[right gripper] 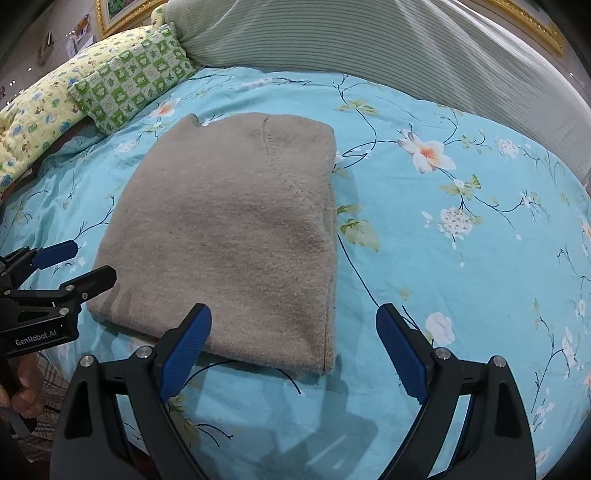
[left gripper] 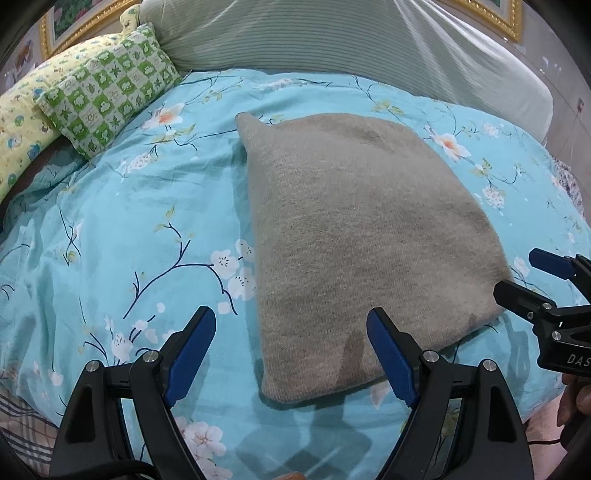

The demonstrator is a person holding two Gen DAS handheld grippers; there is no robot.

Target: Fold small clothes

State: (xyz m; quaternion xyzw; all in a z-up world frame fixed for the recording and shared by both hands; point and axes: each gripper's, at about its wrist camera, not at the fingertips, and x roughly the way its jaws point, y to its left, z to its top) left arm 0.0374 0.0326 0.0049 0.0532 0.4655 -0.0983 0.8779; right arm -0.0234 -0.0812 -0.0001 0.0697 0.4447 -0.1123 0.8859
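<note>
A grey-brown knitted garment point(left gripper: 354, 236) lies folded into a rough rectangle on the blue floral bedspread point(left gripper: 129, 229). It also shows in the right wrist view point(right gripper: 229, 236). My left gripper point(left gripper: 291, 328) is open and empty, hovering over the garment's near left corner. My right gripper point(right gripper: 293, 328) is open and empty, over the garment's near right corner. The right gripper also shows at the right edge of the left wrist view point(left gripper: 517, 273). The left gripper shows at the left edge of the right wrist view point(right gripper: 88, 262).
A green checked pillow point(left gripper: 110, 88) and a yellow patterned pillow point(left gripper: 22, 122) lie at the back left. A large pale green striped bolster point(left gripper: 351, 40) runs along the back. Gold picture frames point(left gripper: 495, 14) hang on the wall behind.
</note>
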